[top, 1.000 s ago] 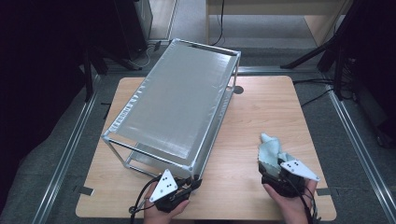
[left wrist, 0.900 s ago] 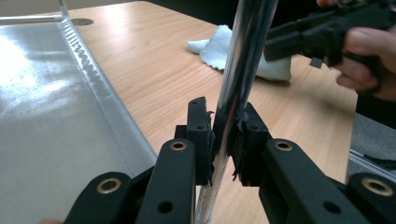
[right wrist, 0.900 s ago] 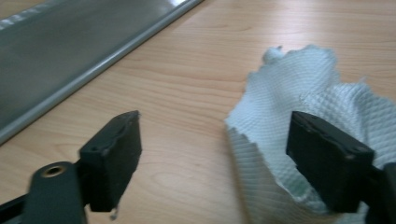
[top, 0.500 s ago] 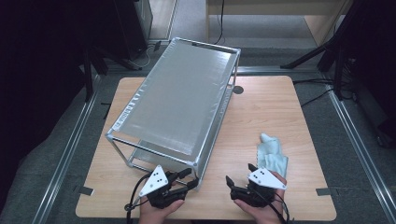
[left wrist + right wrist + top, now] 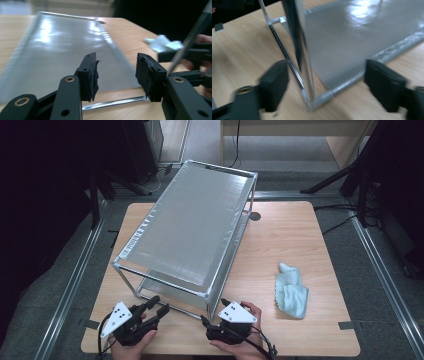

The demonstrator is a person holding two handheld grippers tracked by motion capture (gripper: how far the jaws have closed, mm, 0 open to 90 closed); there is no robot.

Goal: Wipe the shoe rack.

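Note:
A metal-framed rack (image 5: pixel 185 235) with grey fabric shelves stands on the wooden table (image 5: pixel 290 235). My left gripper (image 5: pixel 157 304) is at the front left, aimed at the rack's lower shelf (image 5: pixel 62 50). Its jaws (image 5: pixel 116 73) have just been opening, with nothing between the pads. My right gripper (image 5: pixel 212 310) is at the rack's near corner post (image 5: pixel 304 62). Its jaws (image 5: pixel 324 85) are wide and have just been closing, and the post stands in the gap untouched. A light blue cloth (image 5: pixel 291 292) lies loose to the right.
The rack takes up the table's left and middle. Bare wood lies right of it around the cloth (image 5: pixel 162 43). The table's front edge is just behind both hands. Dark stands and cables sit on the floor around the table.
Both hands have slid left along the front edge. The right gripper has come away from the cloth to the rack's corner post. The left gripper's jaws have gone from shut to open.

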